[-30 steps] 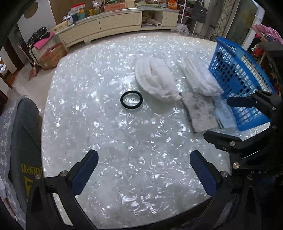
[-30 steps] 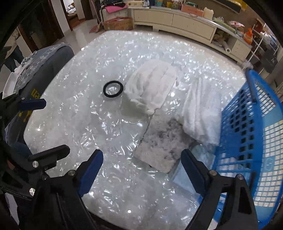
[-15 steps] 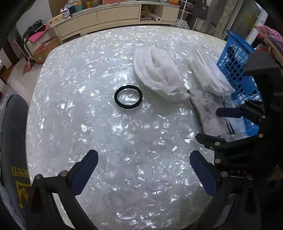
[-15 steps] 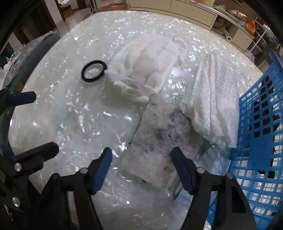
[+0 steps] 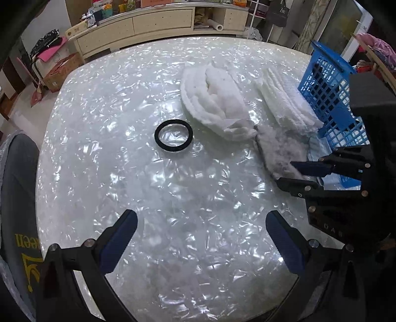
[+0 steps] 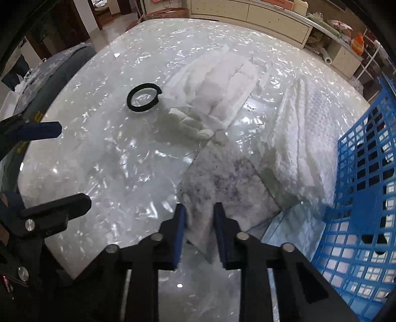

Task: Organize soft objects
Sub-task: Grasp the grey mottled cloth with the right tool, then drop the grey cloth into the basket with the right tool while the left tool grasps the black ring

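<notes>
My right gripper [image 6: 198,213] is shut on the near edge of a grey speckled cloth [image 6: 222,183] that lies flat on the shiny white table [image 6: 118,173]; it also shows in the left wrist view [image 5: 277,153]. A puffy white folded cloth [image 6: 217,81] and a knitted white cloth [image 6: 302,128] lie beyond it. A blue basket [image 6: 358,198] stands on the right, with a pale blue cloth [image 6: 292,230] at its foot. My left gripper [image 5: 201,237] is open and empty above the bare table near its front edge.
A black ring [image 5: 173,135] lies on the table left of the puffy cloth. A grey chair back [image 5: 17,198] stands at the left table edge. A long cream cabinet [image 5: 148,22] runs behind the table.
My right gripper has moved forward and down and closed its fingers on the grey cloth's near edge. My left gripper has drifted a little forward and stays open.
</notes>
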Available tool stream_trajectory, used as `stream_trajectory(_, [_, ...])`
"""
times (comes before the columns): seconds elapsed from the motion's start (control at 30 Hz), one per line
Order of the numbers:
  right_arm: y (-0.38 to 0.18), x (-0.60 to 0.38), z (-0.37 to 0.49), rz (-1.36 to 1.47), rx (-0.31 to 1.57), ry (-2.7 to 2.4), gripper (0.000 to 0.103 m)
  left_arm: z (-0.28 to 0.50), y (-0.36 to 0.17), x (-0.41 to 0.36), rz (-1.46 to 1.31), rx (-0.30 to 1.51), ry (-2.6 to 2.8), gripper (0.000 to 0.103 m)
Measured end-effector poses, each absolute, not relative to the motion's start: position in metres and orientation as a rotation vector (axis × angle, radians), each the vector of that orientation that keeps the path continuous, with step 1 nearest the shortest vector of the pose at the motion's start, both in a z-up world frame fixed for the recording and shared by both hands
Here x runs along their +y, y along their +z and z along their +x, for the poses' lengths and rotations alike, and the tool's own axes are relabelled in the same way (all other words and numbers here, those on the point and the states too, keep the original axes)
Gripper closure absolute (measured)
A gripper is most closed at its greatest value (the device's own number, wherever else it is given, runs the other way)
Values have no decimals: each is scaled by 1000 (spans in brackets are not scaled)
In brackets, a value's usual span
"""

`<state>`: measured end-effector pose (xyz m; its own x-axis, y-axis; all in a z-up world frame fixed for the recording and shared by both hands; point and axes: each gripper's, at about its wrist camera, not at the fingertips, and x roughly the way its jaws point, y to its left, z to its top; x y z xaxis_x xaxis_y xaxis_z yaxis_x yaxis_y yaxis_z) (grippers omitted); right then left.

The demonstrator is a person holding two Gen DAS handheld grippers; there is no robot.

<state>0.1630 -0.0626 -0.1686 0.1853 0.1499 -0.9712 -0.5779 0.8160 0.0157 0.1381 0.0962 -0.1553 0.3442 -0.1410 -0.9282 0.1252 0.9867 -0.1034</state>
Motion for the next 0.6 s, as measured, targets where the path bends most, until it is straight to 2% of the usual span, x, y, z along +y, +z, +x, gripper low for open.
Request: stream_trajectory(0.6, [-87,-73,117,-396,1163,585,86,106,-96,89,12,1107,-199,0])
